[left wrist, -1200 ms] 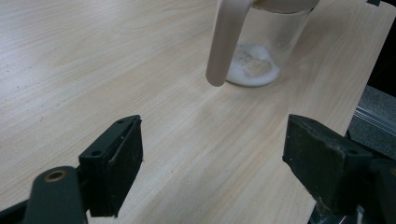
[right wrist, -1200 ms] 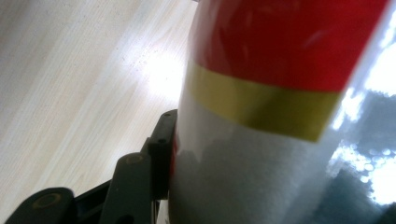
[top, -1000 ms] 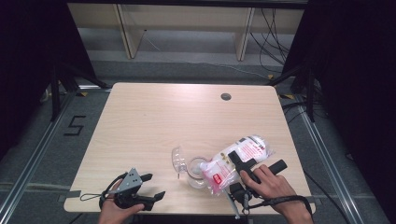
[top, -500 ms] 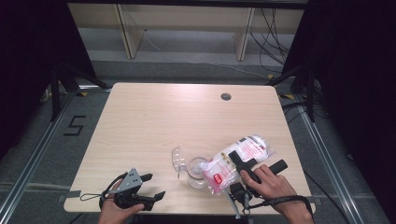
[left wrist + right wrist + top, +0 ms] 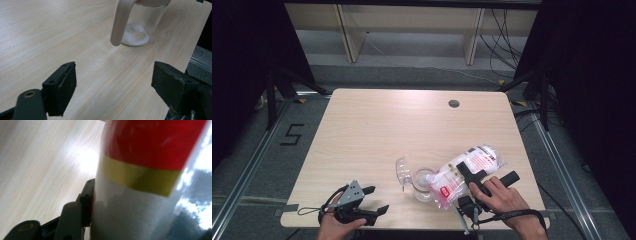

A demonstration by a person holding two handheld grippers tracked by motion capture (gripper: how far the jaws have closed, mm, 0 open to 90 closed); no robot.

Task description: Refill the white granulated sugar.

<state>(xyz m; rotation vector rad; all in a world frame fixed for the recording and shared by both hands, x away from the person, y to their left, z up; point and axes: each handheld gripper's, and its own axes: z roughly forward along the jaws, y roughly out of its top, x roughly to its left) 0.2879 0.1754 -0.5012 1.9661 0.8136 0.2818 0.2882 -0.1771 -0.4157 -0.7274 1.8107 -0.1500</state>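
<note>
Already your right gripper (image 5: 474, 176) clamps the tipped bag (image 5: 468, 171) over the glass jar (image 5: 424, 184), a little white powder (image 5: 135, 36) in, more to pour, while your left gripper (image 5: 373, 199) gapes empty beside it.

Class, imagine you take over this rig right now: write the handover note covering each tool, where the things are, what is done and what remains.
Right tool: shut on the plastic bag, tipped with its mouth toward the glass jar.
Left tool: open, holding nothing, near the table's front left edge.
Jar lid sits beside the jar.
Done: some white powder lies in the jar's bottom.
Left: probably finish pouring, set the bag down, close the jar.
</note>
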